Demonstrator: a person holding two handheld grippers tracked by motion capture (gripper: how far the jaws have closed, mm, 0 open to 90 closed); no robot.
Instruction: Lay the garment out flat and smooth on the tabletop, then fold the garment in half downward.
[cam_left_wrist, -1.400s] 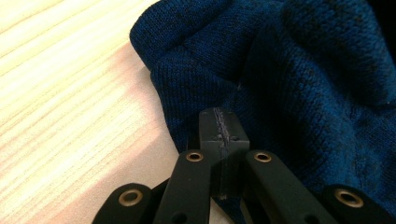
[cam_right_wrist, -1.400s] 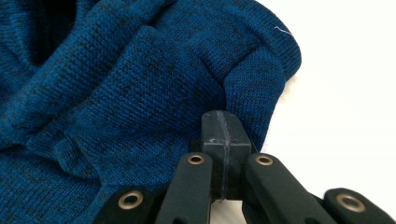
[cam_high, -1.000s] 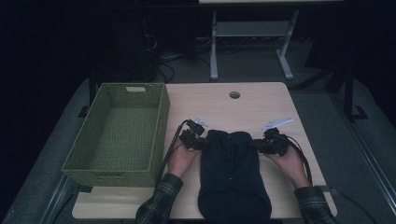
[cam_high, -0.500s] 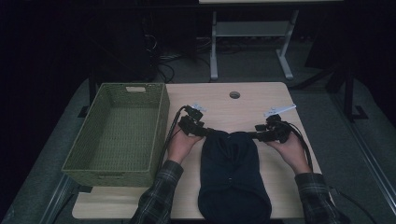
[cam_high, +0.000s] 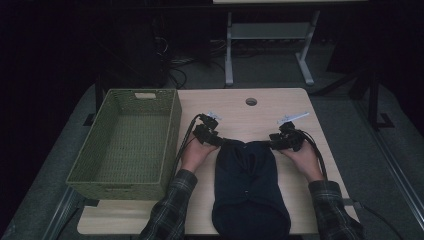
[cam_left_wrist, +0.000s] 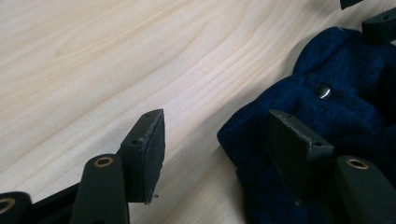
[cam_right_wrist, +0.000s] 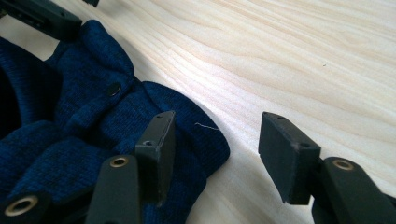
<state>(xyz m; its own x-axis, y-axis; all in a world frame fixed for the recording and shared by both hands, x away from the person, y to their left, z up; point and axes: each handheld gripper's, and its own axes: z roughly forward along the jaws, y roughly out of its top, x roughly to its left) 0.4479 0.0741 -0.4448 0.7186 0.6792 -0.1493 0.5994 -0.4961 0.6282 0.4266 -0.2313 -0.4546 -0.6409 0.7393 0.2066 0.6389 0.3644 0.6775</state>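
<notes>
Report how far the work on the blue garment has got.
Done: the dark blue knitted garment lies folded into a narrow strip on the table. In hand: the left gripper and right gripper sit at its far corners, jaws just opened, fabric released. Probably left: putting it into the green basket, which holds nothing.

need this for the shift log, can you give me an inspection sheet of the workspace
surface: light wood table, bare around the work.
job's things: dark blue knit garment lies flat, near end at the table's front edge; green woven basket at its left holds nothing.
clutter: nothing seen.
grippers: left hand-held gripper and right hand-held gripper at the garment's far corners, jaws just opened, pads off the cloth.
cables: one trails from each gripper.
surroundings: dark floor, white stand behind.
</notes>
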